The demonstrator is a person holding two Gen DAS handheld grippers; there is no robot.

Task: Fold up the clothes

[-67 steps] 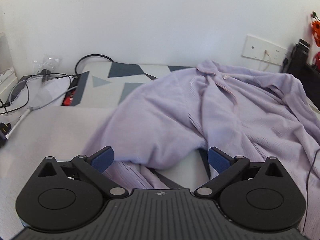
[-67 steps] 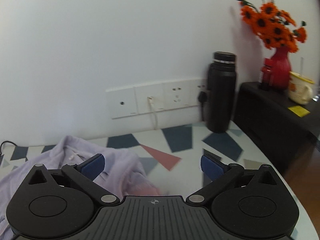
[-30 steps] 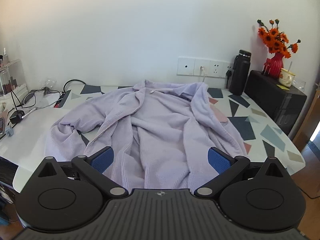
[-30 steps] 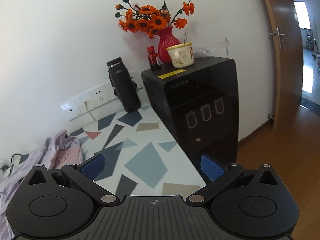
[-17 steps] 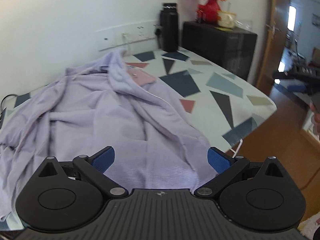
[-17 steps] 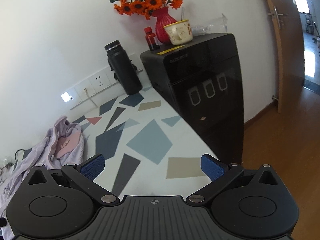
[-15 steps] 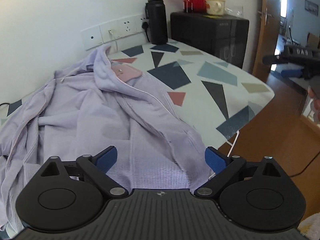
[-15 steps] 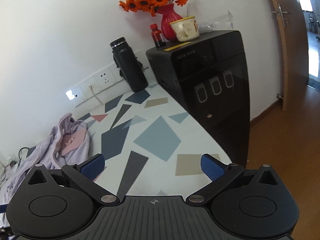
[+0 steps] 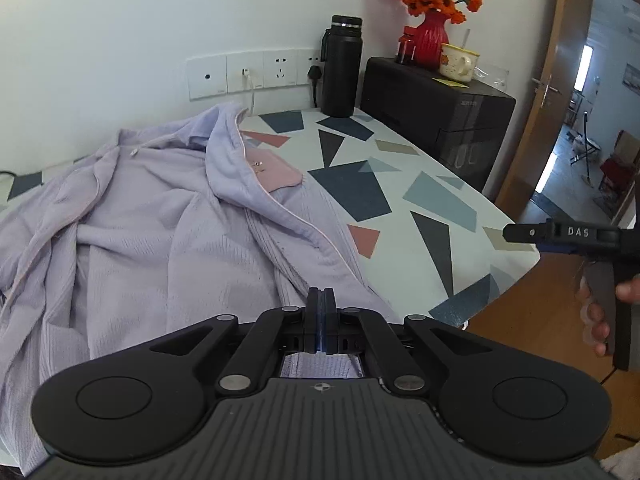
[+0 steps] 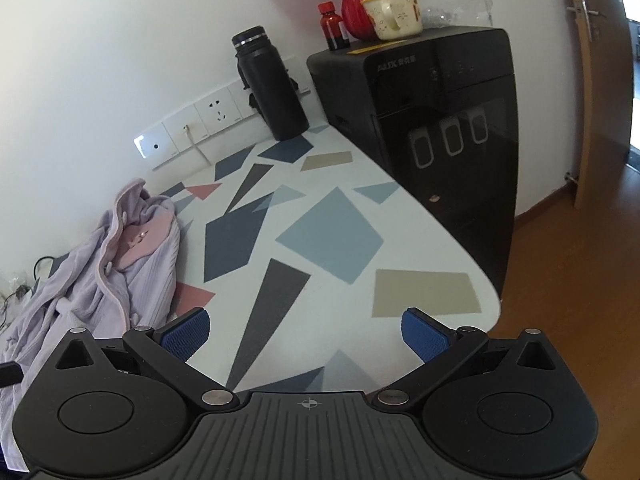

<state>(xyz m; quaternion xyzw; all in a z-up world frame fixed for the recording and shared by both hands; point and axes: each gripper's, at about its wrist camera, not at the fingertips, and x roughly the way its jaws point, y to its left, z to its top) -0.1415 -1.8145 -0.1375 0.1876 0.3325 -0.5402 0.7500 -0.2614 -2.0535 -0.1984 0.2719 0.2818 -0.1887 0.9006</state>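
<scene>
Lilac ribbed garment (image 9: 168, 240) lay rumpled, open, across table (image 9: 432, 216) toward 9 o'clock, hem at near edge. Left gripper (image 9: 319, 312) fingers pressed together at hem; cloth between them likely, not certain. Right gripper (image 10: 306, 330) fingers stood wide over bare table at 3 o'clock. Good practice: confirm pinch, lift hem slowly, keep layers together.

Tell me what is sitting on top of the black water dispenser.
On the black water dispenser stand a red vase of orange flowers, a small red bottle, a cream mug and a yellow label. The mug's contents are hidden.
</scene>
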